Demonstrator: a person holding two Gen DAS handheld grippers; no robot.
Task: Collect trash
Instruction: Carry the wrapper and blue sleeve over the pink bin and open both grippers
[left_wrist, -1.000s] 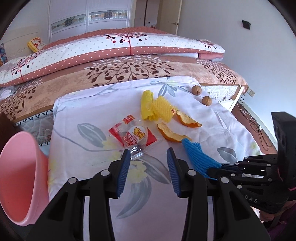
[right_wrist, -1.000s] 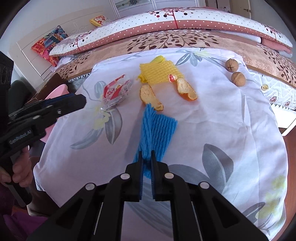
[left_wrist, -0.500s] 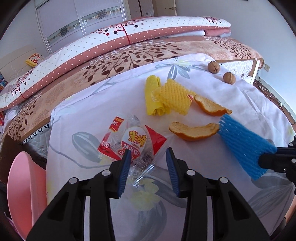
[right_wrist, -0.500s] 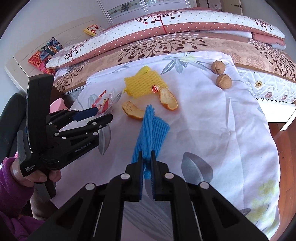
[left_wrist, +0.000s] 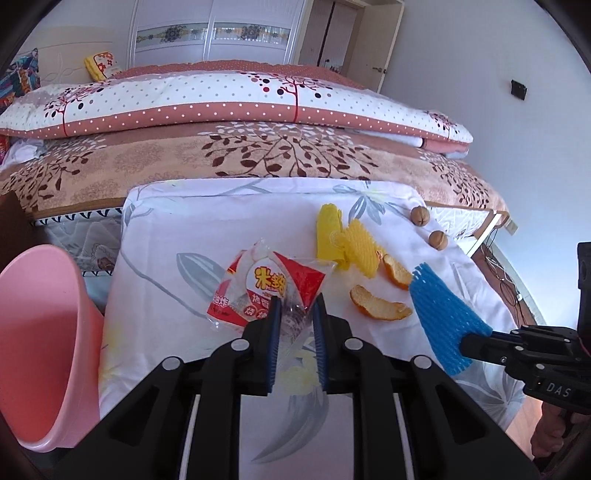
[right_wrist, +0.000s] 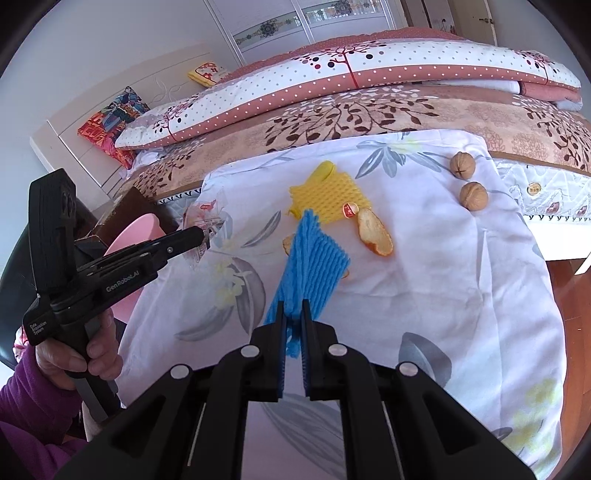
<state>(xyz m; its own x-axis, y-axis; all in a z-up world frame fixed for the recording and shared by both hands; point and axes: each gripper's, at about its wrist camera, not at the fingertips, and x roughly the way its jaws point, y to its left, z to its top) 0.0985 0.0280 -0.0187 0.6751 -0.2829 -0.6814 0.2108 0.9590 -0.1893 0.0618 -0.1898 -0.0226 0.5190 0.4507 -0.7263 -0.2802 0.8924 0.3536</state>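
The left gripper (left_wrist: 297, 308), jaws just closing, pinches the snack wrapper (left_wrist: 266, 284); the right gripper's (right_wrist: 293, 314) jaws clamp the blue foam net (right_wrist: 310, 269).

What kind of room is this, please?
Most likely a bedroom: a bed with folded quilts, a pillow by the headboard, and a wardrobe behind.

Left tool (left_wrist: 297, 317) closing on snack wrapper (left_wrist: 269, 291), pink bin (left_wrist: 44, 343) left, blue foam net (left_wrist: 439, 317) right
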